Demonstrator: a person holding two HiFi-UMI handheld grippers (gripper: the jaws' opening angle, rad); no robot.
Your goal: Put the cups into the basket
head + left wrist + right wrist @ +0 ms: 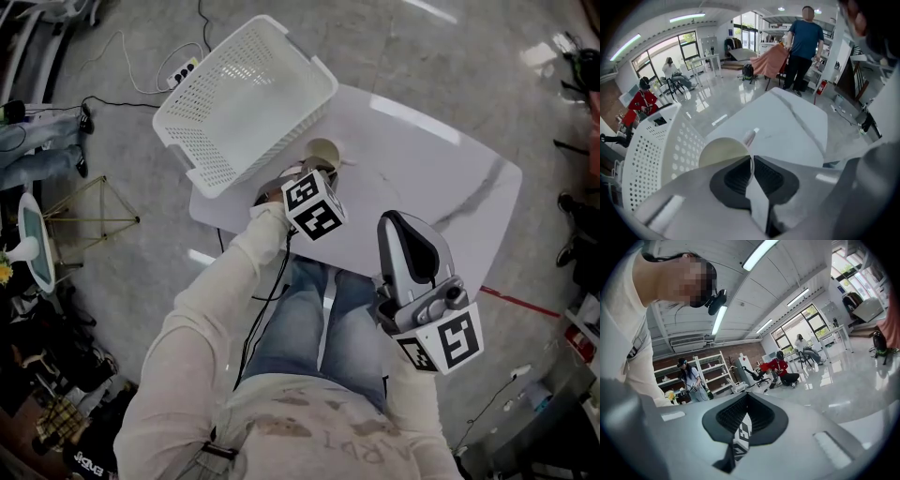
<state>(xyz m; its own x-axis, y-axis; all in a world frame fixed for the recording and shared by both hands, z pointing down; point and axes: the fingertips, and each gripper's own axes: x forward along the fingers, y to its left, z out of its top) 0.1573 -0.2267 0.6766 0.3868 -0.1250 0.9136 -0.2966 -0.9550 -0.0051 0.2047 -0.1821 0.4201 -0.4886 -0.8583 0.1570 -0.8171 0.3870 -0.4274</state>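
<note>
Glossy grey floor (740, 93); large windows (689, 44); ceiling strip lights (759, 254); white shelving (715, 369)

Bright ceiling strip lighting, glare on glossy floor, fisheye edge warping, dark corners

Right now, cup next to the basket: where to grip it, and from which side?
Take the cup by its thin rim wall, one of the fingers inside and one outside, coming from above on the person's side, away from the basket. Its mouth faces up and open, and the basket crowds the far side. The left gripper is shut on it that way.
</note>
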